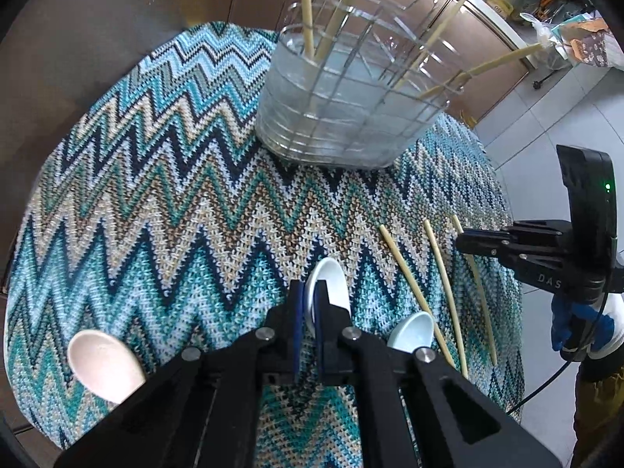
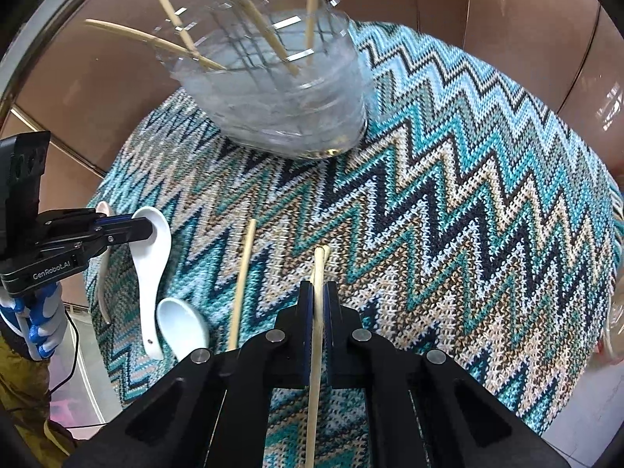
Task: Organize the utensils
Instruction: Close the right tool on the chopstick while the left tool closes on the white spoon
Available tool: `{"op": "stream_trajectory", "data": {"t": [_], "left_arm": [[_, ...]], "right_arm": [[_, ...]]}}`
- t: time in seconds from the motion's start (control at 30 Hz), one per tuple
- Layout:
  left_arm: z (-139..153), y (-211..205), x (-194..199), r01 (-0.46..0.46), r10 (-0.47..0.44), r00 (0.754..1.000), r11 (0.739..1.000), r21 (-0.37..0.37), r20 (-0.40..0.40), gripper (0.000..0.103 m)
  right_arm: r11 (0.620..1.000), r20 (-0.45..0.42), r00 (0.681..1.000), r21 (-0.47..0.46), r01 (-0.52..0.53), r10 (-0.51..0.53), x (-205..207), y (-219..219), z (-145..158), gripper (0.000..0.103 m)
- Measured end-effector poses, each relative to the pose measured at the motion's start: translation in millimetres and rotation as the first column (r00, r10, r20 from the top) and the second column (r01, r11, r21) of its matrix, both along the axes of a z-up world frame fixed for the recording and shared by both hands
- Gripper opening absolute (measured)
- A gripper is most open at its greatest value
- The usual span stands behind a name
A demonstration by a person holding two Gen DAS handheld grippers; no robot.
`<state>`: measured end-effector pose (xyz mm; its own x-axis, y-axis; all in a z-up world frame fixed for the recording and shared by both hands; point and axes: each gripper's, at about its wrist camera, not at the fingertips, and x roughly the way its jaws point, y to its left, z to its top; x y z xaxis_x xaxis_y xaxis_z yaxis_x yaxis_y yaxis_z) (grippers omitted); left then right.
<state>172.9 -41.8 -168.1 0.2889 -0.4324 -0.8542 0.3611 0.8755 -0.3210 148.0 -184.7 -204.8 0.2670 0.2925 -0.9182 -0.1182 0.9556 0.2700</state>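
Right wrist: right gripper (image 2: pixel 320 292) pinches a chopstick (image 2: pixel 316 335), left gripper (image 1: pixel 309 300) a white spoon (image 1: pixel 327 280), perhaps near the mat's edge (image 1: pixel 507 210).

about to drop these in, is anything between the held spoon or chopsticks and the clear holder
Nothing visible blocks either path. The left gripper is shut on the white spoon, the right gripper on chopsticks. Only bare zigzag cloth lies between them and the clear holder. Chopsticks already leaning inside crowd its opening.

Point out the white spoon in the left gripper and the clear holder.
white spoon (image 2: pixel 150 257): right wrist view, on its handle.
clear holder (image 1: pixel 343 117): left wrist view, on its front wall.
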Motion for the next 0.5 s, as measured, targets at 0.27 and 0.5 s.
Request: {"op": "stream_trajectory", "data": {"t": [0.27, 0.5], "left_arm": [[25.2, 17.6, -23.3, -0.017, 0.016, 0.997, 1.000, 0.019, 0.073, 0.005], [44.4, 17.3, -36.9, -0.033, 0.028, 0.990, 0.999, 0.041, 0.137, 0.005]], "right_arm": [[1.000, 0.080, 0.997, 0.009, 0.006, -0.006, -27.7, -12.4, 34.0, 0.005], [1.000, 0.147, 0.989, 0.011, 0.010, -0.012, -49.4, -19.7, 60.5, 0.005]]}}
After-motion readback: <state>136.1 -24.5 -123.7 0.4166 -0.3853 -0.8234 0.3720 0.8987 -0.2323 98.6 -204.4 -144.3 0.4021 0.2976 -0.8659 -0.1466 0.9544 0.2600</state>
